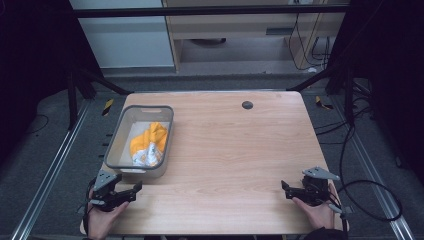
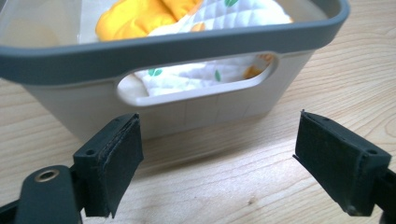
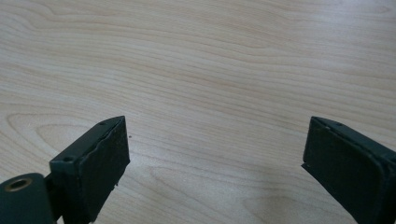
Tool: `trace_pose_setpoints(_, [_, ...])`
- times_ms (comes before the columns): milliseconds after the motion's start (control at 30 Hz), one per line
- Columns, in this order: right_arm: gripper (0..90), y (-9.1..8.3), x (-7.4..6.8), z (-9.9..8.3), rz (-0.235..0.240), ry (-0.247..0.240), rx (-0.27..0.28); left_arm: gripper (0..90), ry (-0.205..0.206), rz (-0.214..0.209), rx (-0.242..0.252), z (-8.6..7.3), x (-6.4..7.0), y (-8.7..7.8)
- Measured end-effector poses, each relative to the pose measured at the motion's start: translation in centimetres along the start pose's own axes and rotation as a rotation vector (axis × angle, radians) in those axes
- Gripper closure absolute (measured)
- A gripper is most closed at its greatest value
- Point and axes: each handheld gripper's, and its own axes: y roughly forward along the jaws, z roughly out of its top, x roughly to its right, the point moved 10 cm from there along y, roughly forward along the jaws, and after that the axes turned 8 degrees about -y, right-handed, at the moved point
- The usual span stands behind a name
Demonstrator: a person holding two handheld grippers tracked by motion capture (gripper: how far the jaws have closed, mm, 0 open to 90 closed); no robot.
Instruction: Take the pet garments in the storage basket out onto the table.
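High view: a grey basket point(image 1: 116, 145) sits at the left of the wooden table point(image 1: 235, 145), with a crumpled yellow-and-white cloth point(image 1: 148, 145) inside it. The left gripper point(image 1: 131, 191) rests just in front of the basket's near end, jaws spread wide and holding nothing. The right gripper point(image 1: 286, 189) lies well apart at the table's near right, jaws also wide over bare wood. Each is held in a hand.

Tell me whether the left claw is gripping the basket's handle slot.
No, the left claw stands open short of the basket, its jaws apart over bare table with nothing between them.
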Motion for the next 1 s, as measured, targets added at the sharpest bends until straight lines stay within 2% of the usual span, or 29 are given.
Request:
trace_pose_setpoints(100, [9.3,-0.1,-0.2,0.2,0.002,-0.005,0.013,15.1,-0.002,-0.002,-0.004,0.0,0.2,-0.1])
trace_pose_setpoints(300, [10.6,-0.1,-0.4,0.1,0.014,-0.002,0.014,17.1,-0.032,-0.027,-0.002,0.2,0.7,-0.5])
trace_pose_setpoints(400, [11.0,-0.3,-0.1,0.2,0.007,0.014,0.031,17.2,-0.044,-0.031,0.011,0.6,0.9,-0.8])
trace_pose_setpoints(633, [11.0,-0.2,0.1,0.1,0.002,0.015,0.022,16.8,-0.051,-0.035,0.011,0.9,1.0,-1.1])
trace_pose_setpoints(767, [11.0,-0.2,0.1,0.1,-0.002,0.007,0.026,16.7,-0.055,-0.052,0.046,1.8,1.5,-1.8])
trace_pose_setpoints(933, [11.0,-0.2,0.0,0.1,-0.001,0.012,0.023,16.7,-0.053,-0.055,0.062,2.6,1.6,-2.2])
trace_pose_setpoints(1000, [11.0,-0.1,0.1,0.0,-0.012,-0.001,0.025,16.7,-0.059,-0.055,0.070,2.9,1.6,-2.3])
